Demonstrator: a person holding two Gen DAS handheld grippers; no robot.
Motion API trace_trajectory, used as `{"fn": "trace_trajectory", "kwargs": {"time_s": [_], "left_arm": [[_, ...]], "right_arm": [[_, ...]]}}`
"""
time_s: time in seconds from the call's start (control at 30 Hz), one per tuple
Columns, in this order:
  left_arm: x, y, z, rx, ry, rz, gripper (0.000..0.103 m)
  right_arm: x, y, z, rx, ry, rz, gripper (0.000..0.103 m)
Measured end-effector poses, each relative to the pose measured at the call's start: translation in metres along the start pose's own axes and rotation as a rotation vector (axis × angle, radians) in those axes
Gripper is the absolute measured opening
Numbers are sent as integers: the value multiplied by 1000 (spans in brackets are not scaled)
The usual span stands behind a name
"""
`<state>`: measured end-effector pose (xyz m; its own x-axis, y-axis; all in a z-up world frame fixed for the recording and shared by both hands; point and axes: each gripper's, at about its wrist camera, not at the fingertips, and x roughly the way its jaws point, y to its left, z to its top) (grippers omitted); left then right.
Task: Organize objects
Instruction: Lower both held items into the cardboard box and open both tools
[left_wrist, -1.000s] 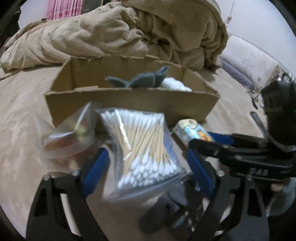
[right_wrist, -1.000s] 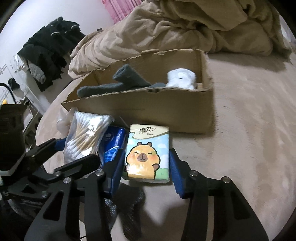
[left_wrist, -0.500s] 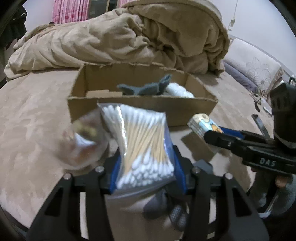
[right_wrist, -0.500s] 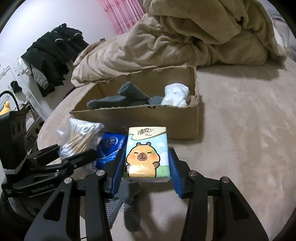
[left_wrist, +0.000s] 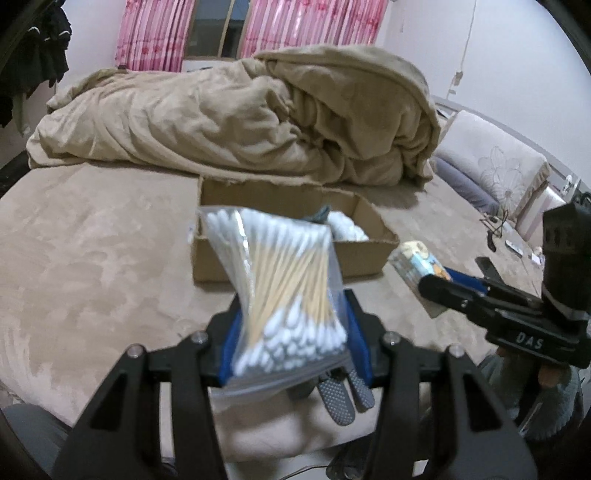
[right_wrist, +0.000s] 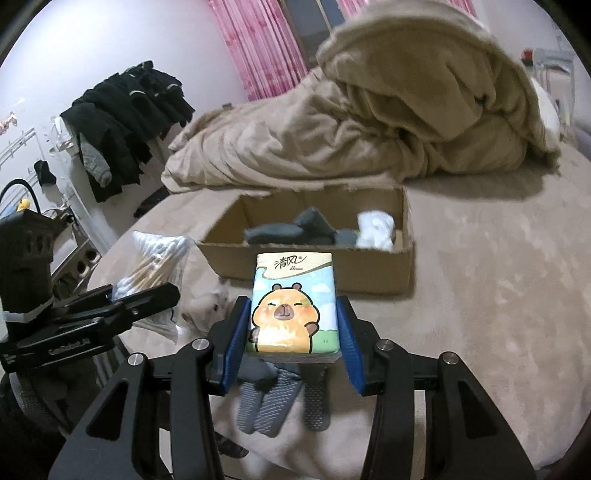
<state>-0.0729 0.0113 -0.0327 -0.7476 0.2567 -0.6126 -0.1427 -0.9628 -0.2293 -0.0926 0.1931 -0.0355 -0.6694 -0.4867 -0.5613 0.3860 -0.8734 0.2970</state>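
Swabs (left_wrist: 284, 295): clenched in left tool (left_wrist: 291, 332); slick bag could slip.
Tissues (right_wrist: 293, 306): clamped in right tool (right_wrist: 291, 332); might miss box (right_wrist: 402, 254).

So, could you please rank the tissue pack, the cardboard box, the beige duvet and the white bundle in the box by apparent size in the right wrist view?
1. beige duvet
2. cardboard box
3. tissue pack, though it is nearest the camera, held in the right gripper, so its rank against the box is unsure
4. white bundle

Dim, flat indoor light with a cool purple cast on the walls. Fisheye curvature bends both views, with black vignetted corners. Motion blur smears the bag of cotton swabs (left_wrist: 284, 295) and the blanket (right_wrist: 388, 122); shadows stay soft.
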Motion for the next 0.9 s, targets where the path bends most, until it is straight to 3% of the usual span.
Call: {"fn": "trace_trajectory", "kwargs": {"time_s": [0.5, 0.9], "left_arm": [[-44, 10, 47, 21, -118, -13, 50], [-25, 20, 79, 19, -141, -12, 50]], "right_arm": [[-31, 33, 43, -94, -111, -10, 48], [-14, 33, 80, -133, -145, -33, 48]]}}
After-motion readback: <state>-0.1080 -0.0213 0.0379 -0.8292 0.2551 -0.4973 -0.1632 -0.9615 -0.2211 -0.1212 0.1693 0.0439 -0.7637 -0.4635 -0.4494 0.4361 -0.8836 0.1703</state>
